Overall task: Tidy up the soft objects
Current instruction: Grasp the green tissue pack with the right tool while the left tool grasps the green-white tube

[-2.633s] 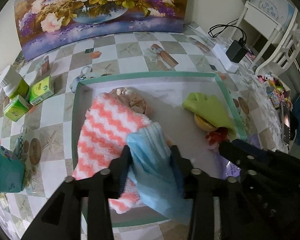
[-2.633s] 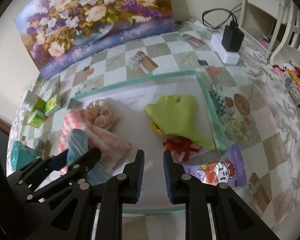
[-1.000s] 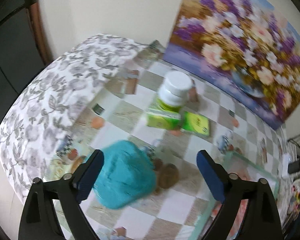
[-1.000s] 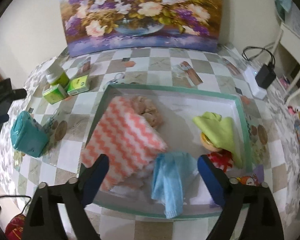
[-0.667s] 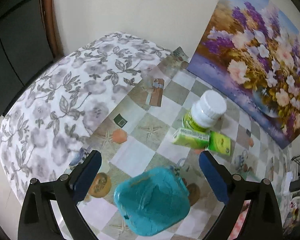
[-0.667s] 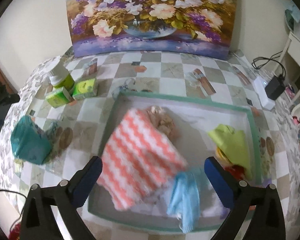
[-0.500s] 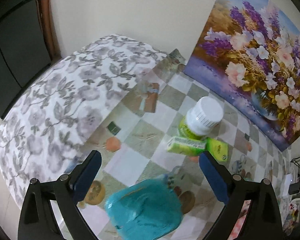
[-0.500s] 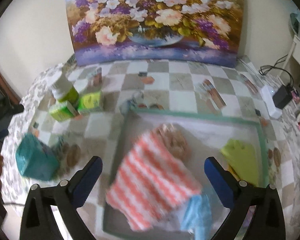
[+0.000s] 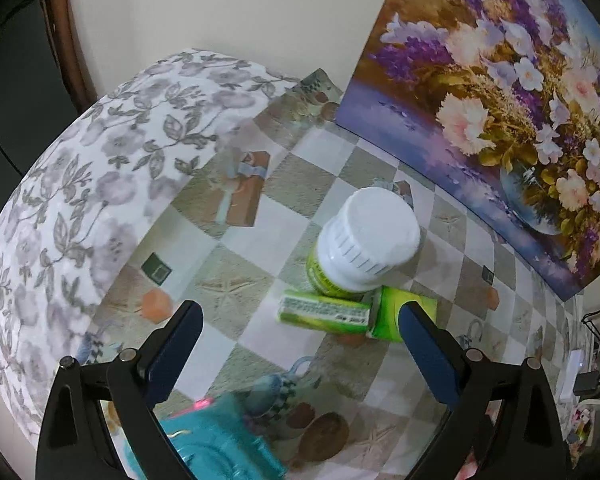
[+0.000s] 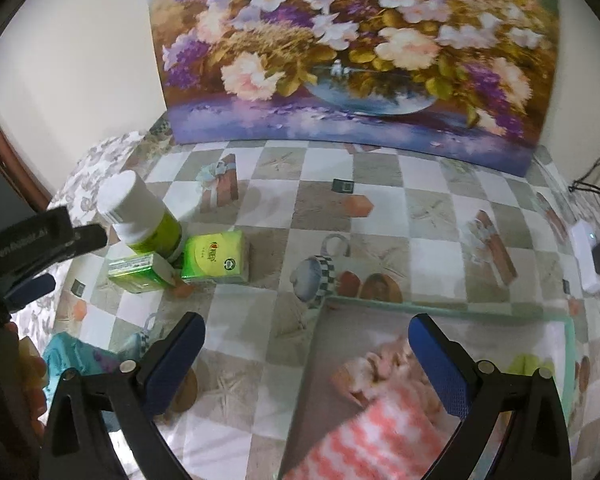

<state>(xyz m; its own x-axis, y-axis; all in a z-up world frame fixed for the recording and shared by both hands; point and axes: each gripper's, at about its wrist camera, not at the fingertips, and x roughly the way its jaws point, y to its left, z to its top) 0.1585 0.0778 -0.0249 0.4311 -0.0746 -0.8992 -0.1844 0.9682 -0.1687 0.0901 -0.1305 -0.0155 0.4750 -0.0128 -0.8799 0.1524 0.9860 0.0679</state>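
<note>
My left gripper (image 9: 298,354) jaws spread wide, gripping nothing, above teal soft pack (image 9: 216,446) at frame bottom on checkered surface (image 9: 236,280). White-capped bottle (image 9: 360,248) upright ahead, touching two green boxes (image 9: 324,314). My right gripper (image 10: 306,360) jaws likewise released, over green-rimmed tray (image 10: 380,303); pink-white zigzag towel (image 10: 364,440) and beige plush (image 10: 380,368) inside, blurred.

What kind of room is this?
Probably a room in someone's home: a table with a checkered patterned tablecloth, a big flower painting leaning against the wall, and a white-capped bottle beside small green boxes.
</note>
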